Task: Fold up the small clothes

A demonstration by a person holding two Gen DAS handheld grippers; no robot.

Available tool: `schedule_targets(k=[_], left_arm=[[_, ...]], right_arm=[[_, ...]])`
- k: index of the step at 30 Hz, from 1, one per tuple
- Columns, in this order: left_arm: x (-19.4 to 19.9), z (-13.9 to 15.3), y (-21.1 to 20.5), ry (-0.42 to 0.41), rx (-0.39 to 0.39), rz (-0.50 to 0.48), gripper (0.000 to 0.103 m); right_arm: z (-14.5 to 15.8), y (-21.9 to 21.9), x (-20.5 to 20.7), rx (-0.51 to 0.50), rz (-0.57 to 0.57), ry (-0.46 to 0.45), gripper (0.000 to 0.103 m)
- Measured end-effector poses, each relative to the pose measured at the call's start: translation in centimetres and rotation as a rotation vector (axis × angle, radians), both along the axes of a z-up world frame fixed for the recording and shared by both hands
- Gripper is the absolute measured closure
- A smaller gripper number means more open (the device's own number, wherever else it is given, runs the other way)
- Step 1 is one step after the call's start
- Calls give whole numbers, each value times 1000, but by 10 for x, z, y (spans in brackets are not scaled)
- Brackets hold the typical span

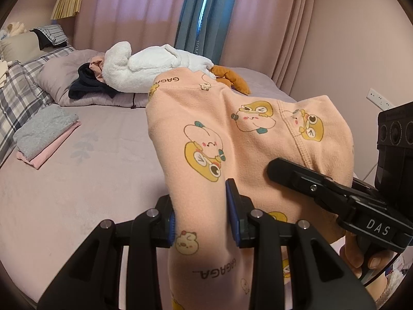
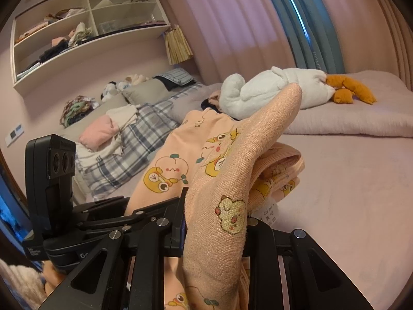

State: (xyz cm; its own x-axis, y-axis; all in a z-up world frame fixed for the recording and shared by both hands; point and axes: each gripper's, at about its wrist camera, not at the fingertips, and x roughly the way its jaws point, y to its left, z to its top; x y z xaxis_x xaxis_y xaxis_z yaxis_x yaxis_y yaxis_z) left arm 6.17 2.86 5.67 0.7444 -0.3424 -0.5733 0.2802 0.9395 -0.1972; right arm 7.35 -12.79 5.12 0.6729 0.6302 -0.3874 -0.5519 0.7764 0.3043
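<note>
Peach cartoon-print pants [image 1: 219, 134] held up above the bed [image 1: 90, 170], bunched between both claws. Left claw [image 1: 201, 214] clamped on a fold of the fabric; right claw [image 2: 214, 222] pinching another fold w/ the waistband hanging beside it. Behind: folded clothes [image 1: 44, 137], white plush goose [image 1: 155, 64], plaid pillow [image 1: 18, 98].

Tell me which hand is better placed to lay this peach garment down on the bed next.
Left, probably. The left gripper holds the peach garment over bare bed; the right gripper holds a bunched part.
</note>
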Motion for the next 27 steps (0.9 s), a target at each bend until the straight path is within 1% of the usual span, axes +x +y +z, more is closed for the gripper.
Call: schedule_targets(k=[10,27], left_arm=[[4,-1,0,0,2,-2,71],[18,-12,-3,30,14,3,71]], right_arm=[[2,7,5,-5,-14,3,77],[-6,16,23,-8,-20,41,77]])
